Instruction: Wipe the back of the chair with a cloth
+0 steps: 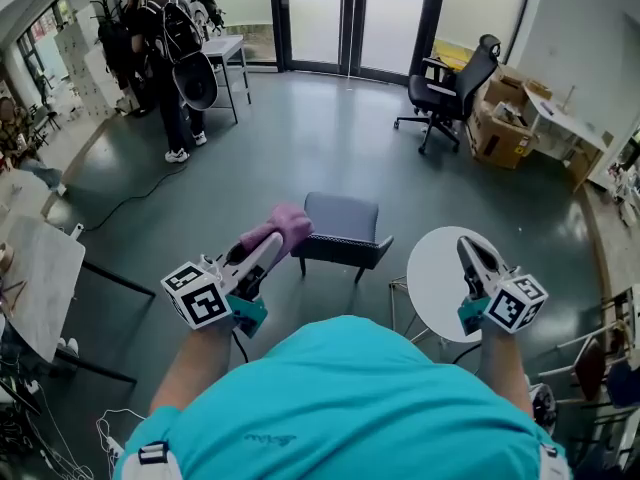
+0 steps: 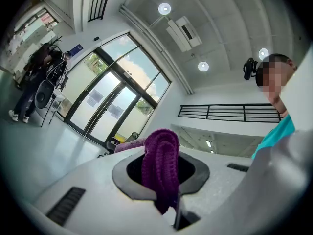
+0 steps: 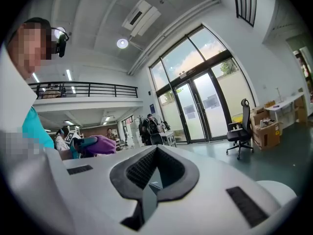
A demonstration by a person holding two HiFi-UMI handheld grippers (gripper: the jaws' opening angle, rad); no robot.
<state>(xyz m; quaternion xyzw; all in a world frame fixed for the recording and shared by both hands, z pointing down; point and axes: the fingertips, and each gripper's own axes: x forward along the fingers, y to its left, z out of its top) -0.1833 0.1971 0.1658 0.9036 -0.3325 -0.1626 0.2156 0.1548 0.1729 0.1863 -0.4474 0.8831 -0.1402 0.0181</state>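
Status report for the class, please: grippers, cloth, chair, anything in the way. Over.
Left gripper shut on purple cloth; right gripper shut, empty. Grey chair ahead, cloth held up in air. White round table at right, off the path.

This is a tall, open office hall or lobby. It has glass double doors (image 1: 340,18) and a smooth grey floor (image 1: 300,138). A black swivel office chair (image 1: 455,88) stands beside cardboard boxes (image 1: 500,128). People (image 1: 165,58) stand near a white desk (image 1: 225,48), and a low grey chair (image 1: 340,223) sits mid-floor. Above are a railed mezzanine (image 2: 230,112) and recessed ceiling lights (image 2: 164,8).
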